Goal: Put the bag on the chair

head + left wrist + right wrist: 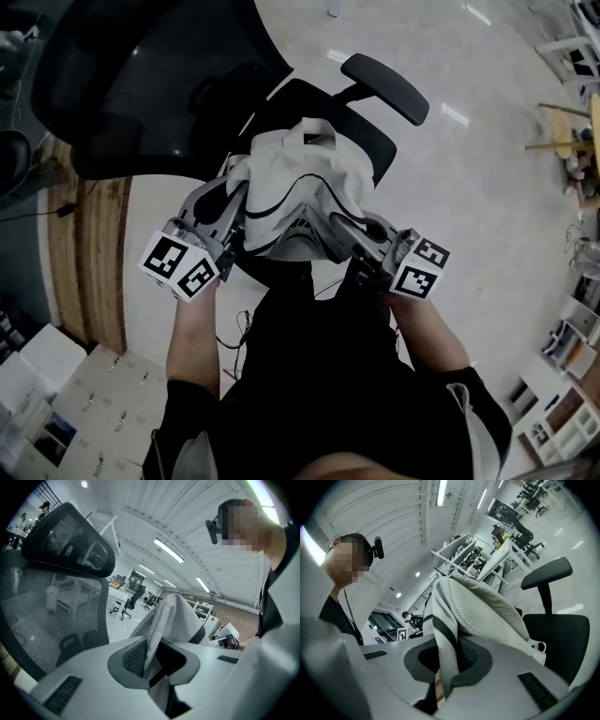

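The bag (302,183), a pale grey fabric backpack with black trim, is held up between both tools, directly over the chair (286,98), a black office chair with a padded seat and a mesh backrest (141,84); whether its base is resting on the seat yet cannot be told. The left gripper (236,214) is seen closed almost fully, a fold of the bag's grey fabric nipped between its jaws; the right gripper (349,232) is likewise nearly closed, a black-edged shoulder strap (440,634) pinched between its jaws. The bag is found ahead of both grippers and between them, the left one at its left flank, the right one at its right; neither is markedly nearer. Its long axis is laid away from the person, towards the backrest, with the top handle (314,139) farthest out. The seat is judged to lie straight below, so a plain lowering is what is called for; the armrest (386,86) is well apart on the right.
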